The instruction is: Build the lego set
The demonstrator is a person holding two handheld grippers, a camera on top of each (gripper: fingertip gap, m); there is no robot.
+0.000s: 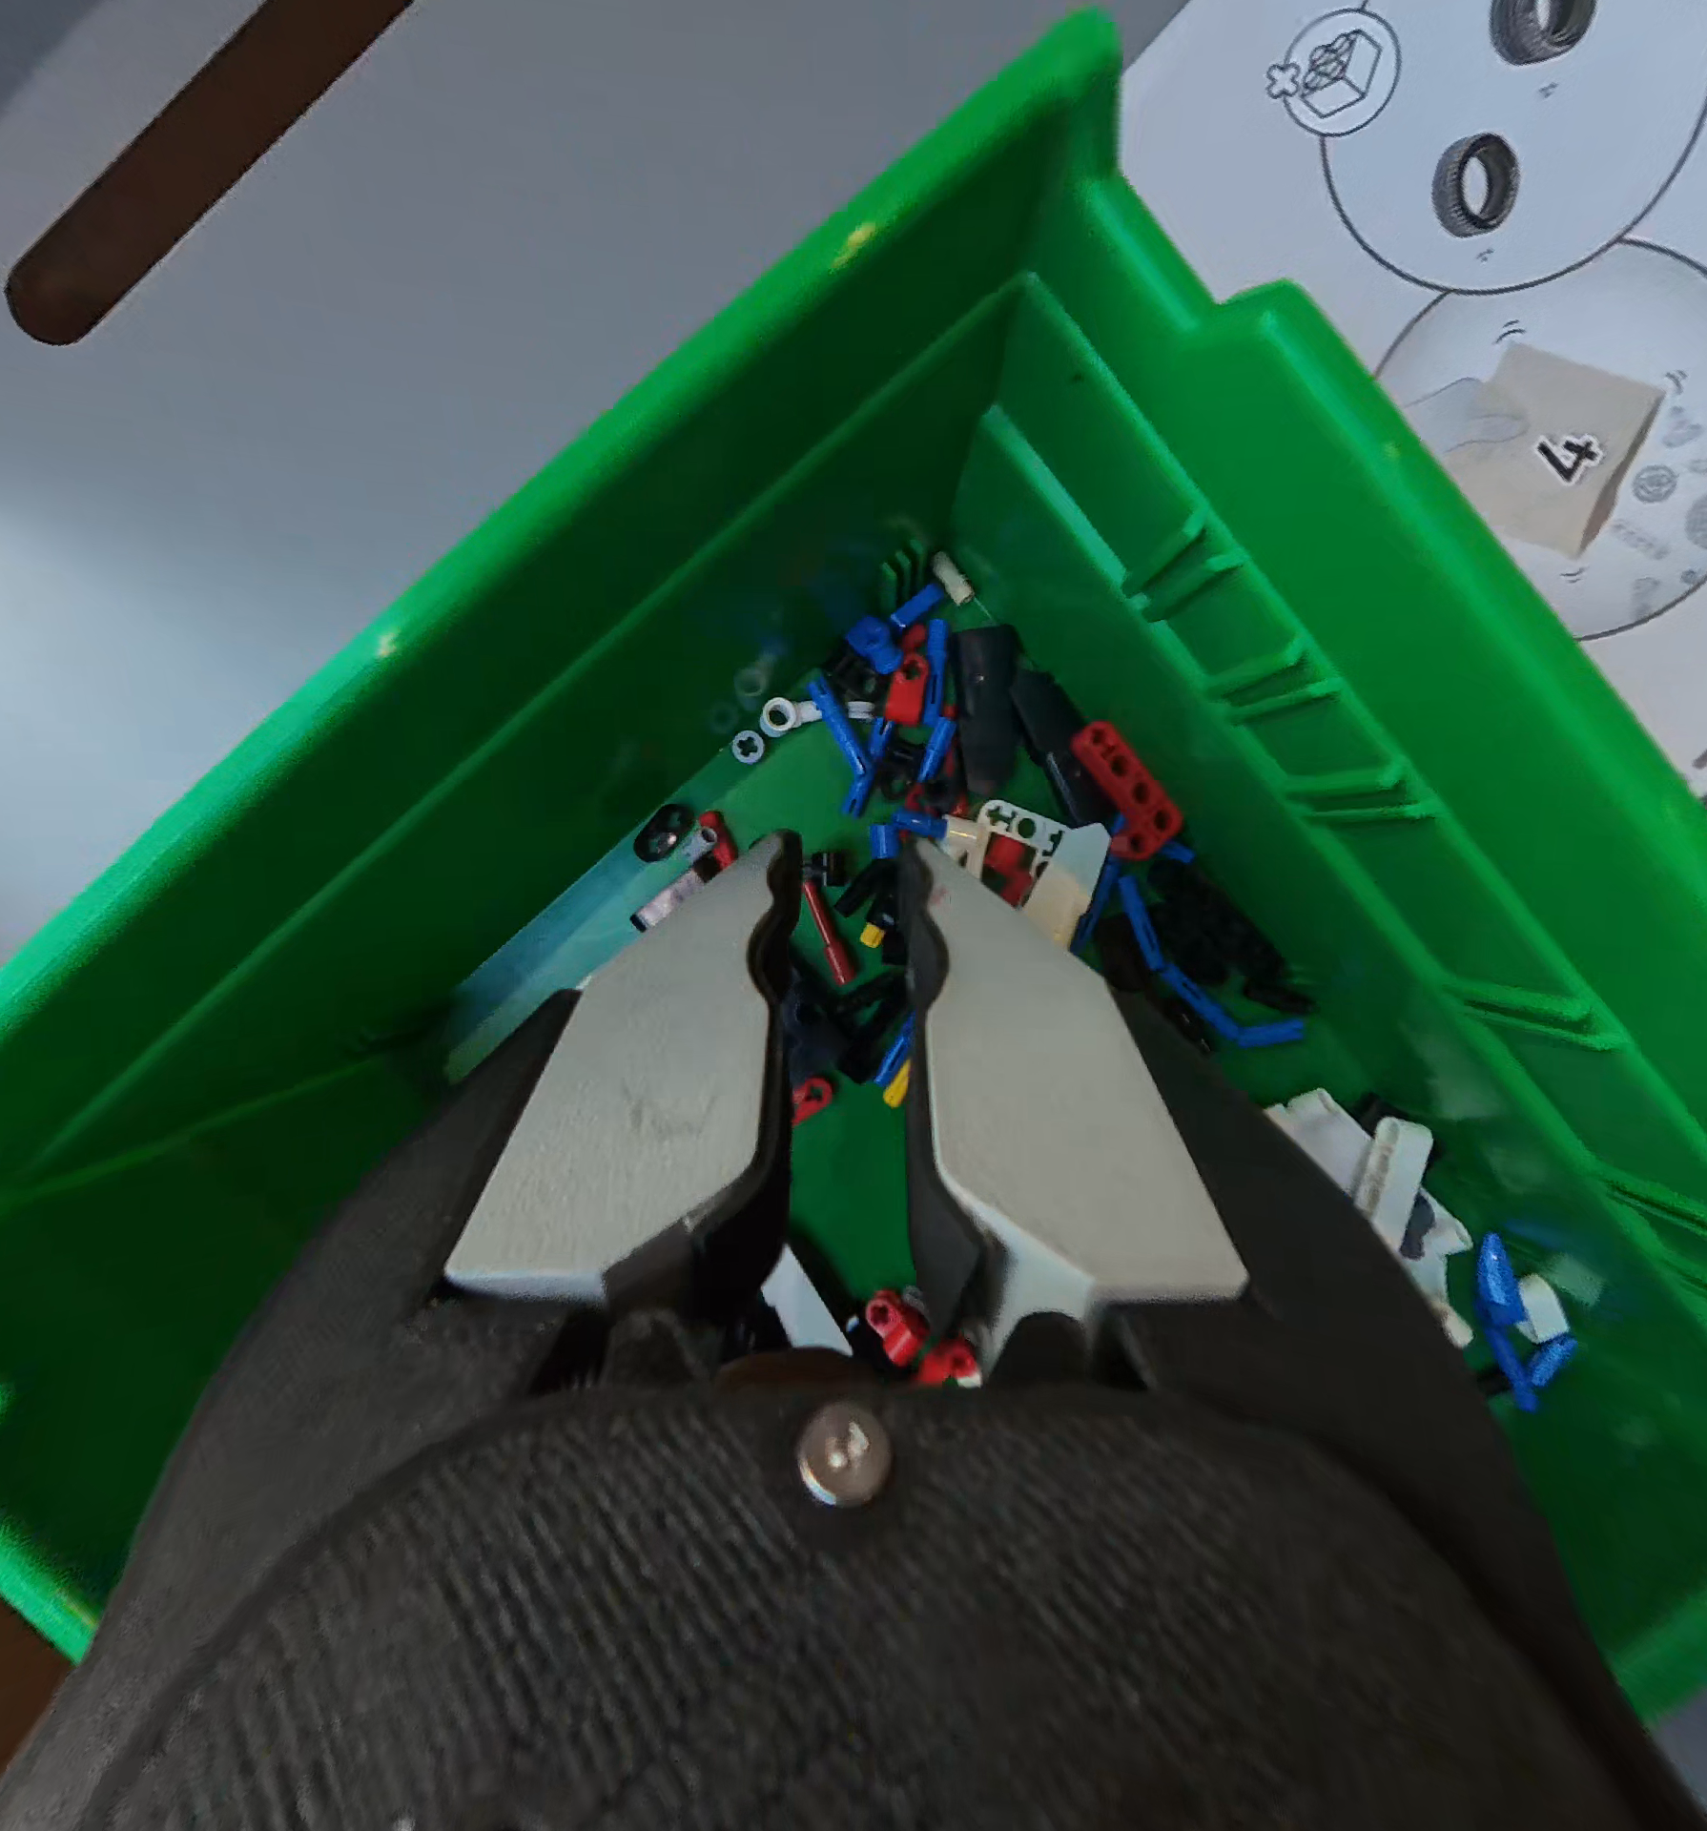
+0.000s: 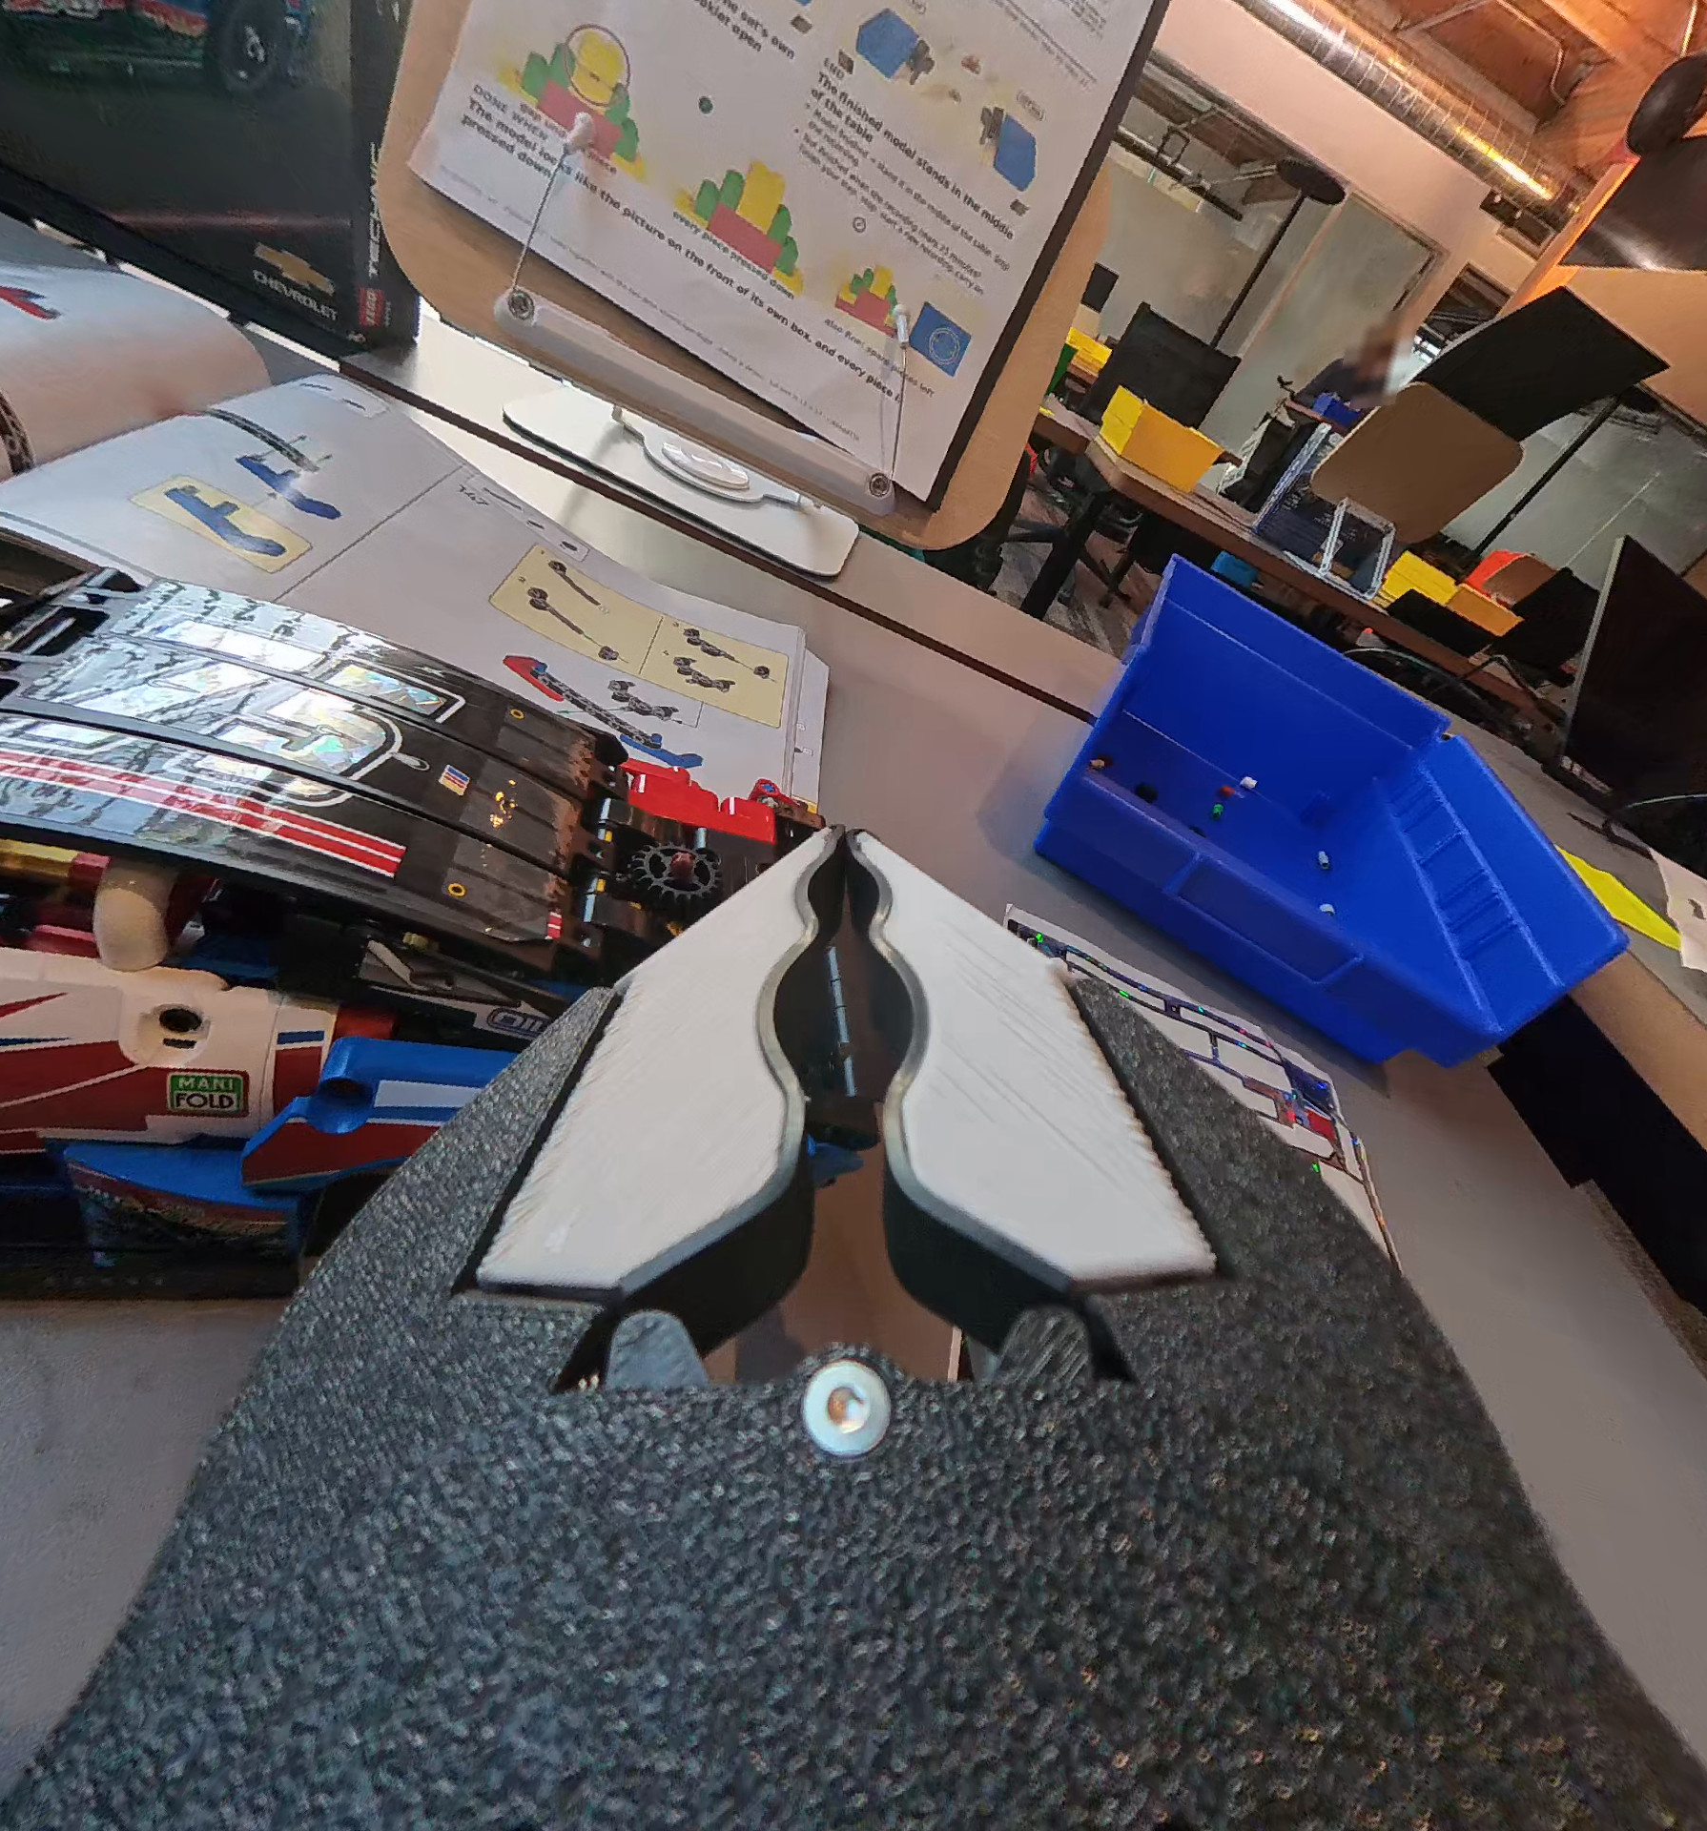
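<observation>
In the left wrist view my left gripper (image 1: 846,850) hangs open and empty inside a green bin (image 1: 632,555), just above a heap of small Lego parts. Among them are a red holed beam (image 1: 1132,793), a red axle (image 1: 830,926), a white panel (image 1: 1063,877) and several blue pins (image 1: 850,733). In the right wrist view my right gripper (image 2: 840,840) is shut, its tips touching, next to the tail of a partly built race car (image 2: 265,793) with a black gear (image 2: 676,872). Something dark shows in the gap between its fingers; I cannot tell if it is held.
An open instruction booklet (image 2: 632,654) lies behind the car. A blue bin (image 2: 1325,842) with a few small parts stands at the right near the table edge, a sticker sheet (image 2: 1226,1050) before it. A stand with a printed sheet (image 2: 780,178) and the set's box (image 2: 186,149) are at the back. My hands' fingertips stand some 65 cm from each other. The red axle (image 1: 830,926) lies around 4 cm away from my left fingertips.
</observation>
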